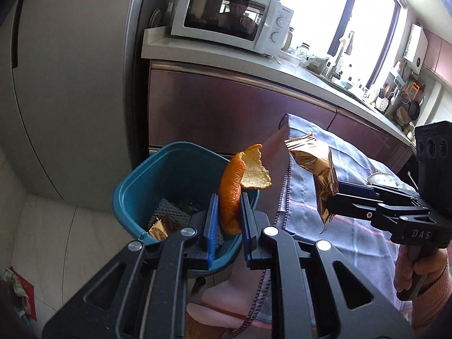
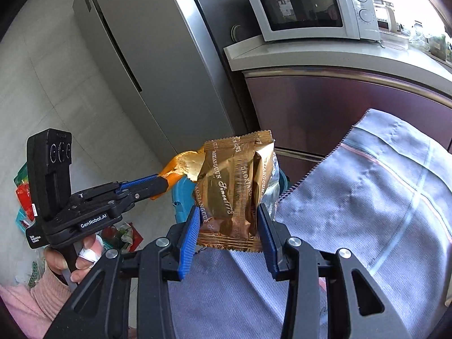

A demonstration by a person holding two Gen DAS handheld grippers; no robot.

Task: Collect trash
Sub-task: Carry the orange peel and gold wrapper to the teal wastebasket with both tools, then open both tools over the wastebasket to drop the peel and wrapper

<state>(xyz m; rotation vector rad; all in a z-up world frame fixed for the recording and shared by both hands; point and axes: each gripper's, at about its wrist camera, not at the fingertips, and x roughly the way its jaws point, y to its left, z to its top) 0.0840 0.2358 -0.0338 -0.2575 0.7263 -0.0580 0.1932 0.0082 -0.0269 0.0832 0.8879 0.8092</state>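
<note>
Waiting beyond both claws, the teal bin (image 1: 158,175) sits open on the floor, nearer the left one. The left claw (image 1: 229,220), nearly closed, pinches an orange peel (image 1: 234,186) upright over the bin's near rim. The right claw (image 2: 228,226), partly open, clamps a gold wrapper (image 2: 234,186) just beside it.

Black claw (image 2: 227,240) frames with blue ribbed pads (image 2: 188,243), silver screws, pink sleeves (image 2: 36,296).
</note>
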